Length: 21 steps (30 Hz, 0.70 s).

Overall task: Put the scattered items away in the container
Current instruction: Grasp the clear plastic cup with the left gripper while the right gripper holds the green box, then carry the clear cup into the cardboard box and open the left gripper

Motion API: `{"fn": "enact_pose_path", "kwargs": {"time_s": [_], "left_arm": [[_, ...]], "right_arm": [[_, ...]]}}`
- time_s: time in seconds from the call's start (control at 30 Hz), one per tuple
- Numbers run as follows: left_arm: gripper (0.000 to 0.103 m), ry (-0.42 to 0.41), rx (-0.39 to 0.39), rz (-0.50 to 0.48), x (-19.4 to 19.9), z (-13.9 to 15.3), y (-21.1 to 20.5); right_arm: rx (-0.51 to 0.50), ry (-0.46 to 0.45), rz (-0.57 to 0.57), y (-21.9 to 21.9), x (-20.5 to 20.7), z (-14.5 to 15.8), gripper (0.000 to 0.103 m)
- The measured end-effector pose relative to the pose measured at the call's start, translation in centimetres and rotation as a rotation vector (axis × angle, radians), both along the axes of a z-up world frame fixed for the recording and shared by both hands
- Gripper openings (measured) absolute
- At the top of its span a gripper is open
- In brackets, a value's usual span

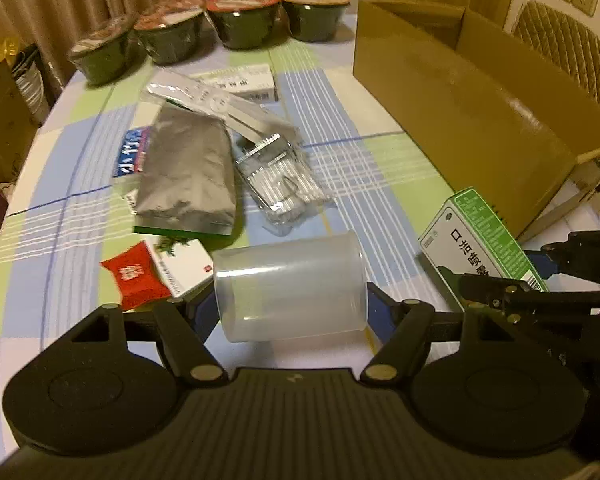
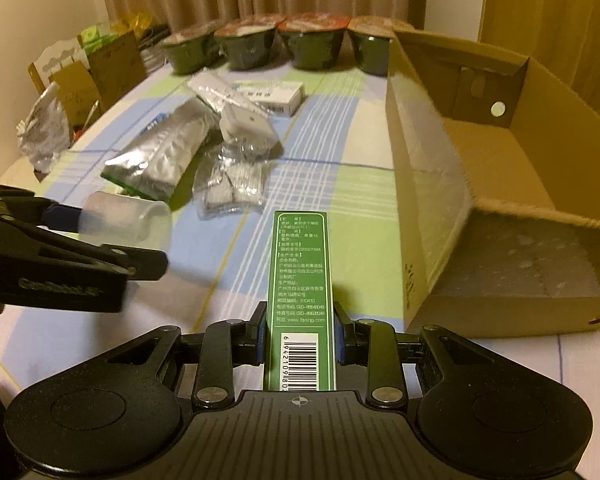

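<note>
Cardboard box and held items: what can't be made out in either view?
- Cardboard box interior: left wrist view, hidden by its near wall.
- Box floor: right wrist view, blurred pale lining; contents unclear.
- Green carton lower end: right wrist view, hidden behind the right hand-held gripper.
- Clear cup contents: left wrist view, too hazy.

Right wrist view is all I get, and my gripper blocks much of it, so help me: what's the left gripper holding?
Observer: The left gripper is shut on a translucent plastic cup, lying sideways between its fingers.
Operator: Anything lying behind that cup?
Observer: A red candy packet lies on a white box, hidden from you.
Operator: What does my green box look like from there?
Observer: The green box has a white face with large black characters.
</note>
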<state>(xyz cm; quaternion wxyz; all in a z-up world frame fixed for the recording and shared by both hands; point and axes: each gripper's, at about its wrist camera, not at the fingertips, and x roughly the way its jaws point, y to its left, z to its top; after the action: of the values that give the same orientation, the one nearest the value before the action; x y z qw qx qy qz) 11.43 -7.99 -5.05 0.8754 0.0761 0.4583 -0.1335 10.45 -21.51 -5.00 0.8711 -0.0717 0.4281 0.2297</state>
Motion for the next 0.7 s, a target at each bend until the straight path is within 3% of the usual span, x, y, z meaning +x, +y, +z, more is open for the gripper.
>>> {"fn": "enact_pose_path", "kwargs": {"time_s": [0.23, 0.4, 0.53, 0.7], "left_arm": [[0.07, -0.043, -0.008, -0.014, -1.7, 3.2, -0.7], [0.07, -0.094, -0.042, -0.047, -1.7, 5.7, -2.9], [0.07, -0.137, -0.075, -0.096, -1.1, 7.6, -5.9], [0.07, -0.182, -0.098, -0.183, 0.1, 9.3, -10.7]], "right_arm": [[0.059, -0.071, -0.024, -1.3, -1.3, 4.3, 0.033], [0.076, -0.176, -0.065, -3.3, -1.5, 8.9, 0.033], [0.076, -0.239, -0.132, -6.4, -0.1, 11.7, 0.033], [0.052, -0.268, -0.202, -10.2, 2.2, 12.9, 0.033]]}}
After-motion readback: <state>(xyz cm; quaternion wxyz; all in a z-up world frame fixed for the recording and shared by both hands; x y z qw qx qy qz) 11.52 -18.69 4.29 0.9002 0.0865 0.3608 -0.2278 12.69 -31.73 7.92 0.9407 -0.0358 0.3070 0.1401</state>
